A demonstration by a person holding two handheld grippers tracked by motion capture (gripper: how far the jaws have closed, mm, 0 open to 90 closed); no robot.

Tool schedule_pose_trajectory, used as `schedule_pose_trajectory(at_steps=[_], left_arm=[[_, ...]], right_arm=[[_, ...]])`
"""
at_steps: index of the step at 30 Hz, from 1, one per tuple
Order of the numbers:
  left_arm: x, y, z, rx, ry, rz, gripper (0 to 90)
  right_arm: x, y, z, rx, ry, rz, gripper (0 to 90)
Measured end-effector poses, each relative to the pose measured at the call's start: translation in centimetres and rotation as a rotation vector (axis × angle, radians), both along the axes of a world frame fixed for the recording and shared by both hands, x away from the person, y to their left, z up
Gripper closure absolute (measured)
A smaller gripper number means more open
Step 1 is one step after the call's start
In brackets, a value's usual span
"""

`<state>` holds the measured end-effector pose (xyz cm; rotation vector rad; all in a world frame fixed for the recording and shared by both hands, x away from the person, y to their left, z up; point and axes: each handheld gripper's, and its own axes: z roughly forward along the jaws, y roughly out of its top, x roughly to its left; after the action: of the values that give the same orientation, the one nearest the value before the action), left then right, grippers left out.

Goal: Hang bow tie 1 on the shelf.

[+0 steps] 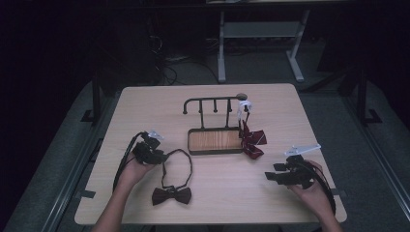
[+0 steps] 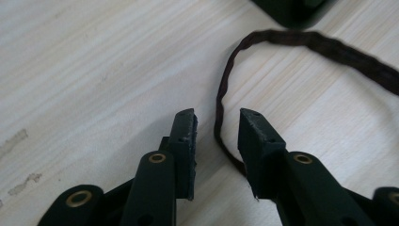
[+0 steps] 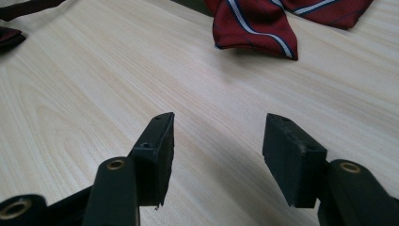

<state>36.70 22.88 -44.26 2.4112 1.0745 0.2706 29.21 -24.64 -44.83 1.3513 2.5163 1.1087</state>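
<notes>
A: Left gripper view: the thin dark-brown neck strap [image 2: 221, 101] of the dark-brown fabric bow tie [image 1: 171, 195] runs up between the black jaws of the left gripper [image 2: 217, 123]. Jaws part-spread; no pad looks to be pressing the strap yet, though it passes close by the right-hand one.

B: Axis?

A: At the tips the strap lies roughly along the gripper's pointing line, then curves off right as a loop. High view has the left gripper [image 1: 150, 151] at the loop's upper left; the bow itself lies nearer the person, on the light wooden table [image 1: 270, 106].

B: Other hand?

A: Right gripper [image 1: 285, 175] is well apart at the right edge, jaws spread wide over bare tabletop, holding nothing. Left is clearly the nearer one.

B: Counts?

A: Two bow ties: the brown one, plus one dark-red striped bow tie [image 1: 252, 139] hanging off the right end of the black metal hook rack with a wooden base [image 1: 215, 140]. One rack. Two grippers.

B: Next?

A: Probably close on the strap and lift.
</notes>
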Motion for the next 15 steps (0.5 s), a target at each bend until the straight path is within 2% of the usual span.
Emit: schedule_pose_trajectory(at_steps=[5,7,9,15], left_arm=[[0.25,0.00,-0.23,-0.002,0.007,-0.006,74.0],[0.31,-0.04,-0.42,-0.002,0.017,-0.013,75.5],[0.34,-0.07,-0.41,0.000,0.015,-0.019,80.8],[0.20,-0.13,-0.36,0.003,0.021,-0.044,89.2]], right_arm=[[-0.07,0.09,0.09,0.001,-0.004,0.001,44.0],[-0.08,0.19,0.09,-0.003,-0.020,0.006,44.2],[-0.16,0.31,0.20,0.001,-0.029,0.008,44.2],[-0.21,0.42,0.22,-0.006,-0.025,0.002,44.2]])
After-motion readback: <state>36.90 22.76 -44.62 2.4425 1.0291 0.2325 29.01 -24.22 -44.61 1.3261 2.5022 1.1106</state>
